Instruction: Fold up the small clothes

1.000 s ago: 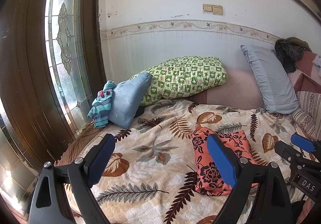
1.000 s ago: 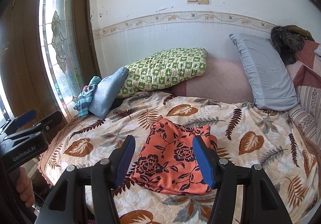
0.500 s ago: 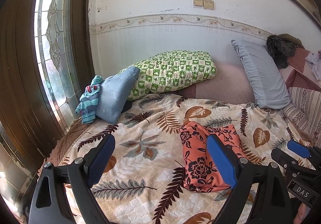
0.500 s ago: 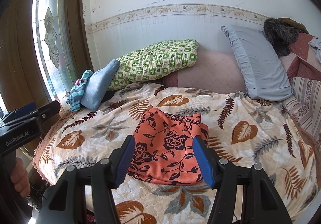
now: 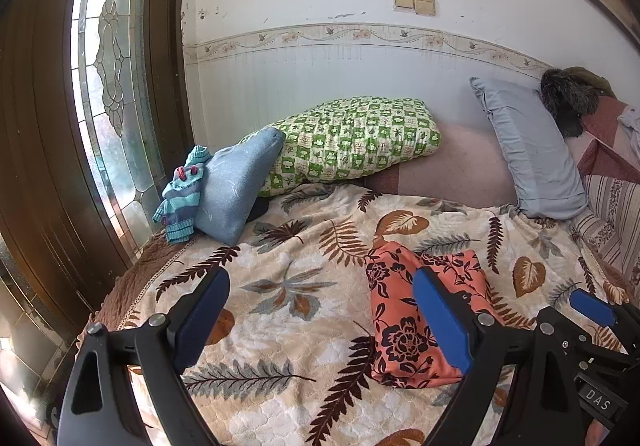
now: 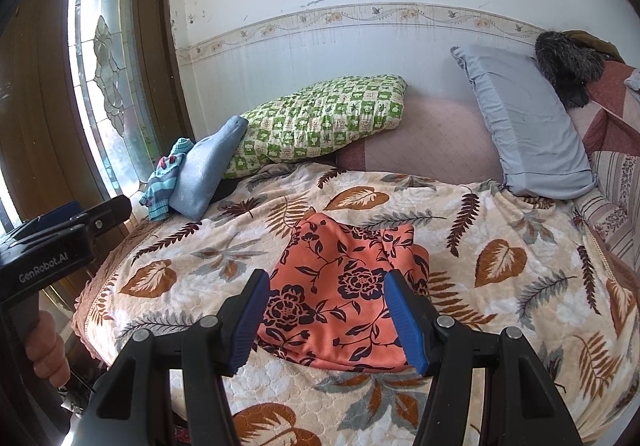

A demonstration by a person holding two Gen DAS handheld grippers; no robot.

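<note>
An orange floral garment (image 6: 340, 286) lies folded in a rough rectangle on the leaf-patterned bedspread (image 6: 500, 286). It also shows in the left wrist view (image 5: 400, 318), to the right of centre. My right gripper (image 6: 327, 320) is open and empty, held above the garment's near edge. My left gripper (image 5: 320, 320) is open and empty, above the bedspread (image 5: 280, 286) left of the garment. The right gripper's body shows at the lower right of the left wrist view (image 5: 592, 346).
A green checked pillow (image 6: 320, 118), a blue folded cloth (image 6: 204, 170) and a striped knit item (image 6: 164, 182) lie at the back left. A grey-blue pillow (image 6: 524, 122) leans at the back right. A glass-panelled door (image 6: 104, 58) stands left.
Both grippers have drawn back and up a little from the bed; the garment lies as before. Both stay open.
</note>
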